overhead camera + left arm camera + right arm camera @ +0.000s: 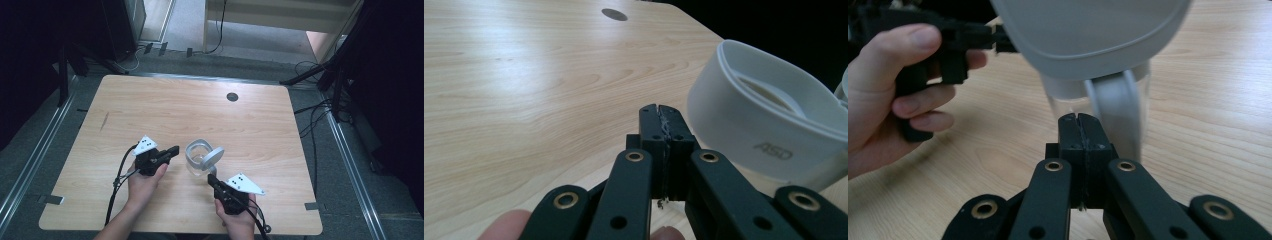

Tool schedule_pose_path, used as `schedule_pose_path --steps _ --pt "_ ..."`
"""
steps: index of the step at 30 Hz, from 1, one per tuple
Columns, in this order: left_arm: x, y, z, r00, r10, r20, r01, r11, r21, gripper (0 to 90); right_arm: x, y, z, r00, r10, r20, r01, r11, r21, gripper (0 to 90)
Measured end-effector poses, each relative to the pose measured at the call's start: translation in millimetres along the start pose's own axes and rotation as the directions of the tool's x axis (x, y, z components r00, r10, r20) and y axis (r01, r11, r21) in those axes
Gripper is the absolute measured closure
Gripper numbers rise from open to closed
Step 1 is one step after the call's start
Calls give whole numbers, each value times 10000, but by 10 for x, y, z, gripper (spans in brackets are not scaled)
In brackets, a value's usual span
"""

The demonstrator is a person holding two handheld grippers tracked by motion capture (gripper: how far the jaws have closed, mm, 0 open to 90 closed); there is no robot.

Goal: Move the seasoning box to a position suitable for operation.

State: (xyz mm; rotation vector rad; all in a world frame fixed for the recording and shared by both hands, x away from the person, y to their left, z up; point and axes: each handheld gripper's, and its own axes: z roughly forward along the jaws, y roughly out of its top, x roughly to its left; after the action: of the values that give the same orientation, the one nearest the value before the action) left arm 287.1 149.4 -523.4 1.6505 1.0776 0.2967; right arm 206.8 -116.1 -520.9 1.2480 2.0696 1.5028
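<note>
Stood on the table [150,105], near the middle: a jug [199,157], between the left gripper [173,150] and right gripper [210,177], nearer.

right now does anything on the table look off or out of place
Nothing stands out. The clear jug stands upright on the table with its grey hinged lid flipped open; no spill shows. Both grippers, left and right, sit beside it, fingers closed and empty.

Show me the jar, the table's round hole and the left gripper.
jar [196,157], high view, its rim.
hole [232,97], high view, its middle.
left gripper [659,120], left gripper view, between its shut tips.
</note>
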Motion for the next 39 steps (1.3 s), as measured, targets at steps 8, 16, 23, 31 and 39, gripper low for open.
schedule_pose_path --steps 8,16,23,31,39 --pt "-104 20 69 9983 344 476 -353 9992 178 900 -131 45 -11 9992 186 359 -184 9998 -55 900" --pt "-111 31 114 9981 366 490 -378 9990 237 885 -321 135 66 9955 244 911 -236 9997 -92 900" --pt "53 157 353 9966 85 818 -111 9994 313 866 -310 153 136 9928 478 1100 -462 9988 -166 900" --pt "166 351 598 9771 355 2100 -422 9987 276 877 -142 136 165 9878 515 1470 -490 9986 -207 900" --pt "135 362 615 9579 762 2767 -909 9950 406 897 -111 125 190 9780 824 1915 -796 9966 -222 900"
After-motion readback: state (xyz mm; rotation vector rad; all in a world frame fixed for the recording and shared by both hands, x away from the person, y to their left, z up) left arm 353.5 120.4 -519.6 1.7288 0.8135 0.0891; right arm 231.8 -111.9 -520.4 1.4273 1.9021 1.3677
